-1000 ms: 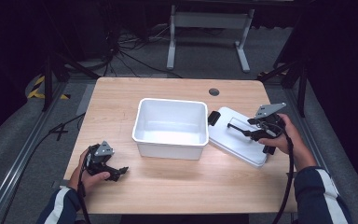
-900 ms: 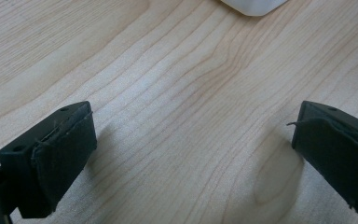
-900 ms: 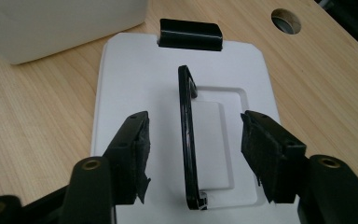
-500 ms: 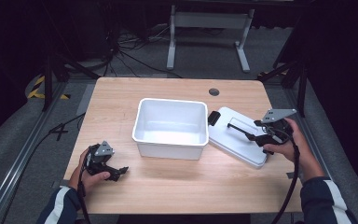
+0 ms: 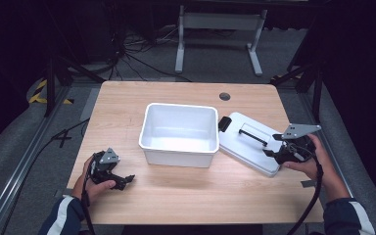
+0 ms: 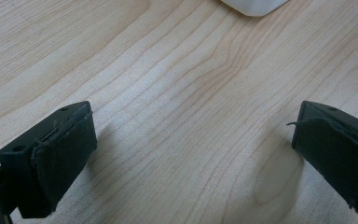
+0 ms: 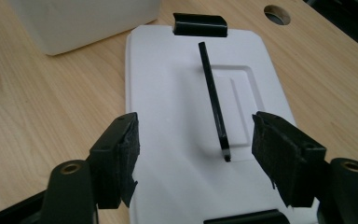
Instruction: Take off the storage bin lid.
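Observation:
A white bin (image 5: 178, 132) stands mid-table, its inside bare. To its right lies its white lid (image 5: 249, 147) flat on the wood, with a thin black handle (image 5: 253, 136) and a black clip (image 5: 223, 122). My right gripper (image 5: 273, 148) sits at the lid's near right end. In the right gripper view it (image 7: 193, 154) is open, its jaws having just widened. The near end of the handle (image 7: 214, 102) lies between them, untouched, over the lid (image 7: 168, 116). My left gripper (image 5: 124, 179) rests open on the near left of the table; its view has only wood between the jaws (image 6: 191, 154).
The wooden table (image 5: 186, 200) has a round cable hole (image 5: 224, 96) at the back. A corner of the bin (image 6: 254, 5) shows beyond the left gripper. Past the table's far edge are dark floor, cables and a white stand (image 5: 220, 22).
My right gripper has drawn back toward the near right, away from the middle of the lid's handle, and its jaws stand wider. The left hand, bin and lid have stayed put.

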